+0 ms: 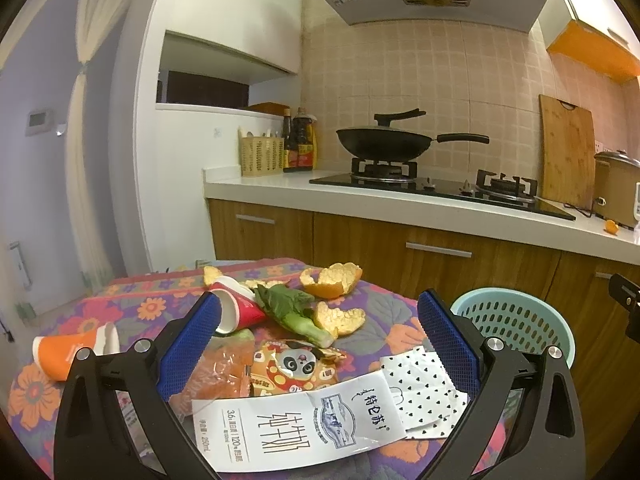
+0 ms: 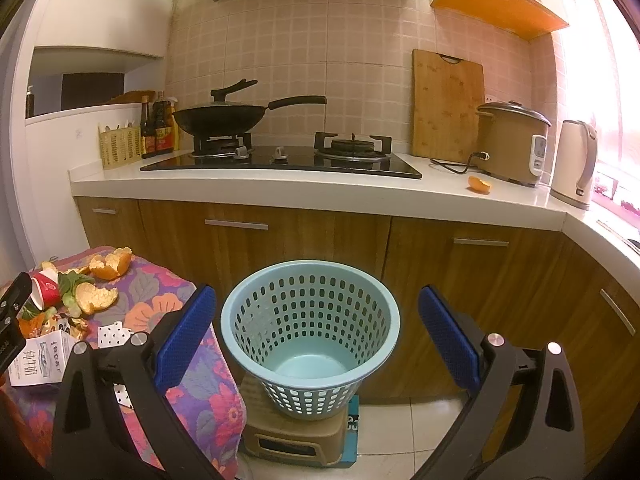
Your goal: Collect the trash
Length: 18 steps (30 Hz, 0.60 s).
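Trash lies on a floral tablecloth (image 1: 384,316): a flattened white milk carton (image 1: 292,420), a heart-dotted paper (image 1: 424,388), a panda snack wrapper (image 1: 296,368), orange peels (image 1: 332,280), a green vegetable (image 1: 296,312), a red cup (image 1: 236,308) and an orange cup (image 1: 68,356). My left gripper (image 1: 318,348) is open above the carton and wrappers. My right gripper (image 2: 316,336) is open and empty above the light blue perforated basket (image 2: 310,332), which looks empty. The basket also shows in the left wrist view (image 1: 516,320).
The basket stands on a tan box (image 2: 296,436) on the tiled floor beside the table. Behind are wooden cabinets (image 2: 320,244), a counter with a wok (image 2: 220,118) on the stove, a cutting board (image 2: 446,106), a rice cooker (image 2: 512,148), a kettle (image 2: 574,164) and an orange piece (image 2: 479,185).
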Motion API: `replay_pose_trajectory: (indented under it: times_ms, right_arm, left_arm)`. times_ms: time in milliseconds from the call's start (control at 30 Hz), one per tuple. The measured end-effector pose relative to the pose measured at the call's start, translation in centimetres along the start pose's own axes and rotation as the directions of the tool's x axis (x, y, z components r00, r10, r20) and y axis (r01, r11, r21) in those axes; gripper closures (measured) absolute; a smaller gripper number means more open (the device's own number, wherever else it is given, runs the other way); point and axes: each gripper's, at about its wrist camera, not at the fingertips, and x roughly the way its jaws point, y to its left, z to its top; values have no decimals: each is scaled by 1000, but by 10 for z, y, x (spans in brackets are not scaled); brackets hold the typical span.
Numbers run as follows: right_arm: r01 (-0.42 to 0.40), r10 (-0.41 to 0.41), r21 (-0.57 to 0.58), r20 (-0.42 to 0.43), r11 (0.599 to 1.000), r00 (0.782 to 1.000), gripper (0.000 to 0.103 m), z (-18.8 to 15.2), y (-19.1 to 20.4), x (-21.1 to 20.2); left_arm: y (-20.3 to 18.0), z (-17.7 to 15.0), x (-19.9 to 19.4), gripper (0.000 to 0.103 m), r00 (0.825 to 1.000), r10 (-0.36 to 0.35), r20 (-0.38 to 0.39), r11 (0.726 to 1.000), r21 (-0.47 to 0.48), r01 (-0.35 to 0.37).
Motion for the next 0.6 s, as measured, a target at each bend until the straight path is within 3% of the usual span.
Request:
replay_pose_trajectory:
  times_ms: [600]
  right_arm:
    - [-43,42,-31,-11,999,999,10,-5,10,2]
  left_arm:
    - [-5,0,0,8,1000,-11,-9,1000,10,11]
